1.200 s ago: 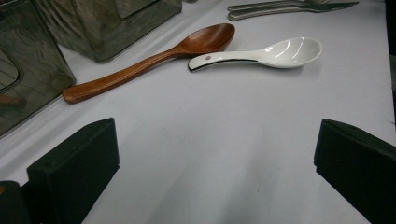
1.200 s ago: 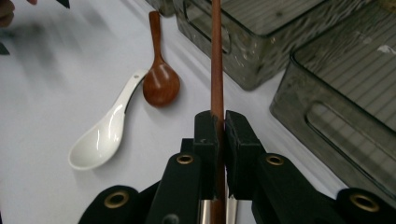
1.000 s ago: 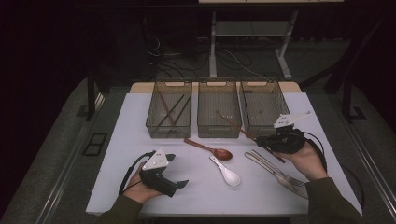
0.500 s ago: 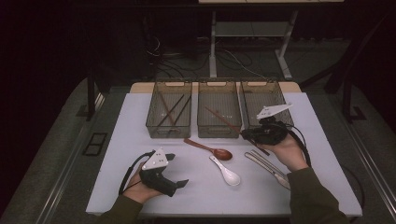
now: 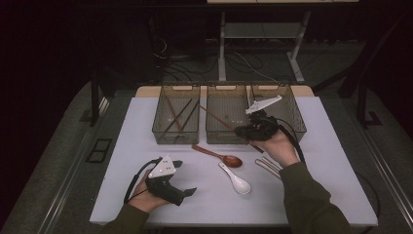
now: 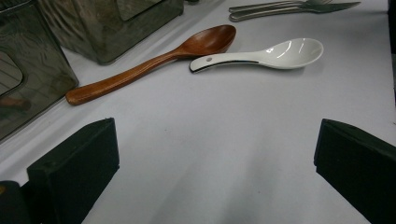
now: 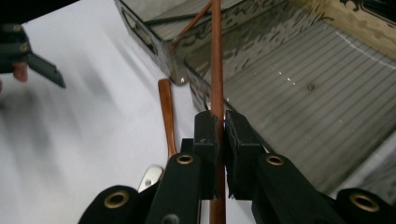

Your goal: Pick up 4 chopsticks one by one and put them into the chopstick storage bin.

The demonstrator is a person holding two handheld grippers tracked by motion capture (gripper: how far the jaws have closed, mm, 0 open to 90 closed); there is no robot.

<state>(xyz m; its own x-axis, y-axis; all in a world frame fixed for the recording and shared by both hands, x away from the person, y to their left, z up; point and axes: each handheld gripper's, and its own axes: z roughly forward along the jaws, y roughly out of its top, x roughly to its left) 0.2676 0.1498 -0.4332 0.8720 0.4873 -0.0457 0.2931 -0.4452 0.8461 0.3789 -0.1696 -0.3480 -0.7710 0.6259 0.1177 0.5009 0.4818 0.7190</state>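
Observation:
My right gripper [image 5: 245,130] is shut on a brown wooden chopstick [image 5: 213,116], whose far end slants over the middle bin [image 5: 226,87]. In the right gripper view the chopstick [image 7: 216,60] runs straight up between the closed jaws [image 7: 217,126], above that bin's ribbed floor [image 7: 303,93]. My left gripper [image 5: 186,178] rests on the white table near the front left, open, with bare table between its jaws [image 6: 215,158]. A wooden spoon [image 5: 219,155] and a white ceramic spoon [image 5: 236,179] lie between the two hands.
Three dark wire bins stand side by side at the back; the left bin [image 5: 160,131] holds several chopsticks, and the right bin [image 5: 292,112] is beside my right hand. A fork and knife [image 5: 268,166] lie under my right wrist. White table [image 5: 336,161] stretches to the right.
My right hand has carried the chopstick left and slightly up, from in front of the right bin to over the middle bin. The left hand has stayed put.

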